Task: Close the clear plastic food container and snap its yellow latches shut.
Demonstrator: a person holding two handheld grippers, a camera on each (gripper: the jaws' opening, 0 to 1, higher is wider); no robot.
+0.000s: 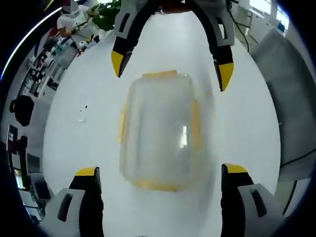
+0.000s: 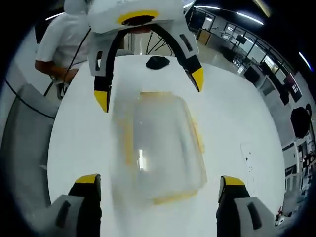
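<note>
The clear plastic food container lies on the white table with its lid on top, blurred by motion. Yellow latches run along its sides and ends; whether they are snapped down is unclear. My left gripper is open, its jaws straddling the container's near end. Opposite it, my right gripper reaches in from the far end, also open. In the right gripper view the same container sits between the open right gripper and the left gripper. Neither holds anything.
A person in a white shirt stands beyond the table's far edge. A small black object lies near that edge. A green plant and cluttered shelves stand past the table. A small scrap lies on the table.
</note>
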